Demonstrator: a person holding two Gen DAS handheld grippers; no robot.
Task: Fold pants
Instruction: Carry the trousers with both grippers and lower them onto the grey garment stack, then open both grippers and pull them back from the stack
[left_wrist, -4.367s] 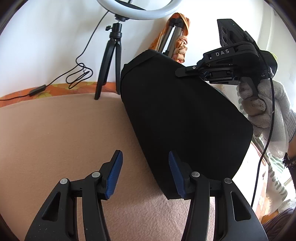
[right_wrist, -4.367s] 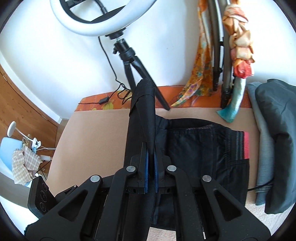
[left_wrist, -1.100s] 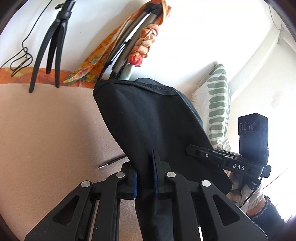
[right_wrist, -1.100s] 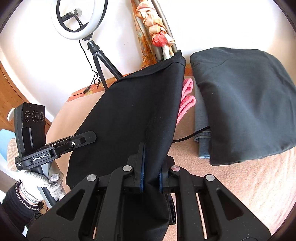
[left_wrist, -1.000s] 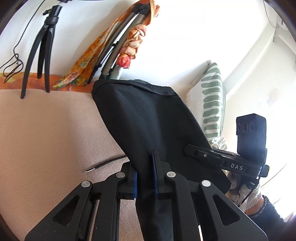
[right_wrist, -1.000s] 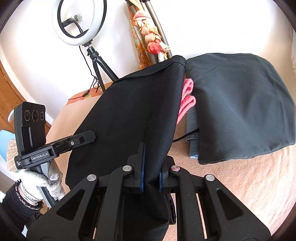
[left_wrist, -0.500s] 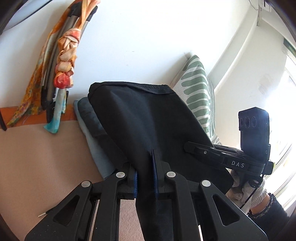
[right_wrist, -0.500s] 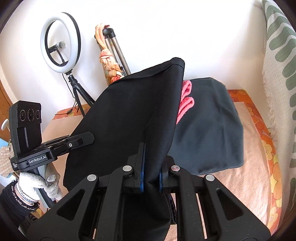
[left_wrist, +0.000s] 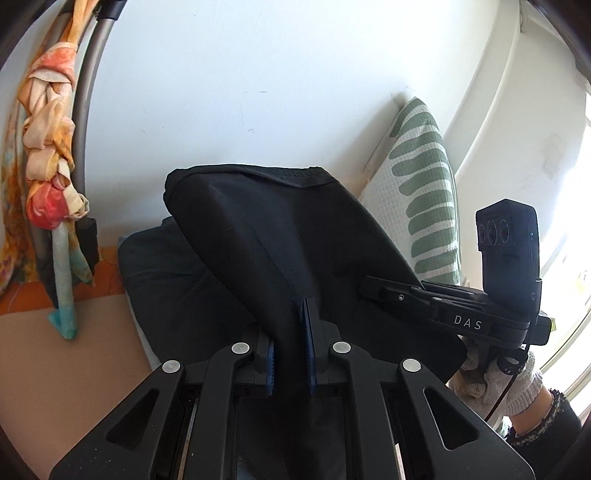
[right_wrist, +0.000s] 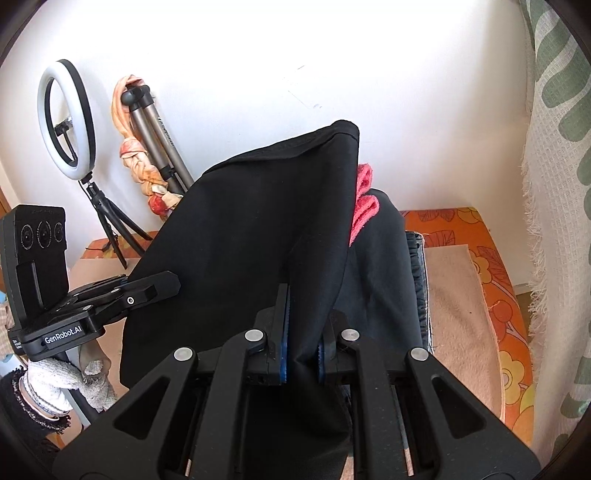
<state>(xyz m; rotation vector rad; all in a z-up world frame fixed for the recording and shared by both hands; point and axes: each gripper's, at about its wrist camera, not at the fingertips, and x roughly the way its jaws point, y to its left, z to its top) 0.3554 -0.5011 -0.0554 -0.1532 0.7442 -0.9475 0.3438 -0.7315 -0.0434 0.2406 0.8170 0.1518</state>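
The folded black pants (left_wrist: 280, 236) hang lifted between both grippers; they also show in the right wrist view (right_wrist: 258, 229). My left gripper (left_wrist: 290, 350) is shut on one edge of the pants. My right gripper (right_wrist: 301, 343) is shut on the other edge, with a pink waistband (right_wrist: 364, 206) showing behind the fold. Each gripper shows in the other's view, the right one (left_wrist: 373, 286) and the left one (right_wrist: 171, 284). The pants are held above a pile of dark folded clothes (left_wrist: 162, 280), which also shows in the right wrist view (right_wrist: 388, 273).
A green-striped pillow (left_wrist: 424, 199) leans on the wall at the right. A tripod wrapped with scarves (left_wrist: 51, 155) and a ring light (right_wrist: 68, 118) stand at the left. The bed has a pink blanket (right_wrist: 458, 306) over an orange floral sheet (right_wrist: 495, 258).
Both grippers have swung the held pants to the right, from over the bare blanket to over the pile of dark clothes by the pillow. Both grips are unchanged.
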